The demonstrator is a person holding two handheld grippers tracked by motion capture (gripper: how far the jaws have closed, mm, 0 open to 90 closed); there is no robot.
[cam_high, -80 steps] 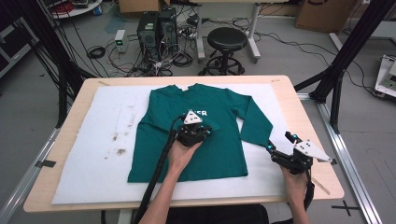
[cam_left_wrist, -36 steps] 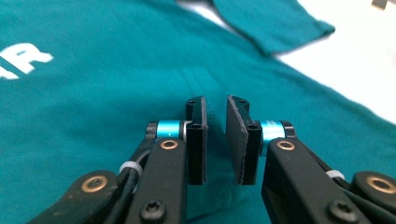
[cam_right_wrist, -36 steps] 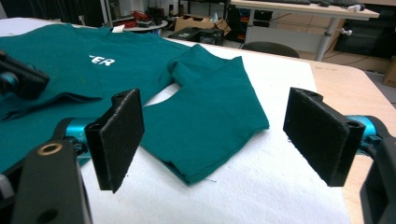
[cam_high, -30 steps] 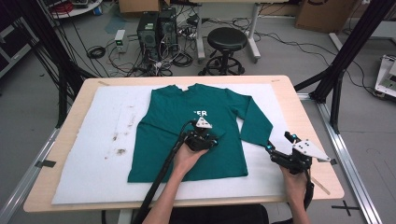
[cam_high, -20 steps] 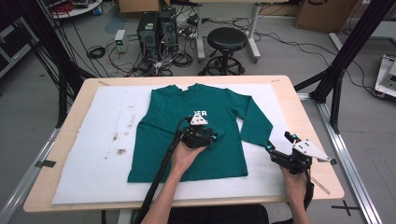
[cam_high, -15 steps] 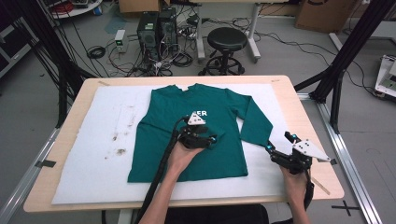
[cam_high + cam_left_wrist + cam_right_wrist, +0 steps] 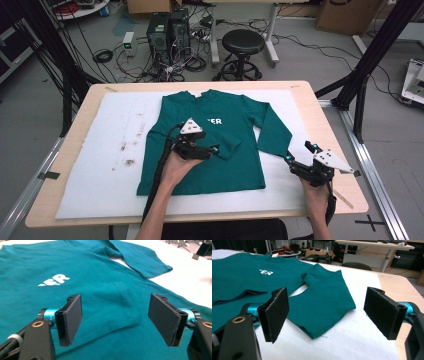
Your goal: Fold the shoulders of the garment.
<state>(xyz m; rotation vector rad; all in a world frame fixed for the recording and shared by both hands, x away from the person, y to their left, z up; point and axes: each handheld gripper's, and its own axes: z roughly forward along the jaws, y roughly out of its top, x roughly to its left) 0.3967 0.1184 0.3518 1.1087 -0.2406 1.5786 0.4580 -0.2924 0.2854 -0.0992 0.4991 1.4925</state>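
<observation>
A teal long-sleeved shirt (image 7: 235, 170) with white lettering lies flat on a white foam sheet (image 7: 100, 165). One sleeve is folded across its body, and the cuff (image 7: 125, 305) lies just past my left gripper (image 7: 116, 317). That gripper (image 7: 212, 150) hovers low over the shirt's middle, open, with nothing between its jaws. The other sleeve (image 7: 272, 132) stretches out to the right. Its cuff (image 7: 324, 302) lies in front of my right gripper (image 7: 332, 312). The right gripper (image 7: 298, 152) is open and holds nothing, just off the cuff on the foam.
The foam covers most of a wooden table (image 7: 330, 130) and has brown stains (image 7: 127, 155) at its left. Behind the table stand a black stool (image 7: 242, 42) and computer cases (image 7: 167, 30) among floor cables. A black frame leg (image 7: 367, 55) rises at the right.
My left gripper drifted a little right over the shirt, then back left toward the person. The right gripper and the shirt have stayed put.
</observation>
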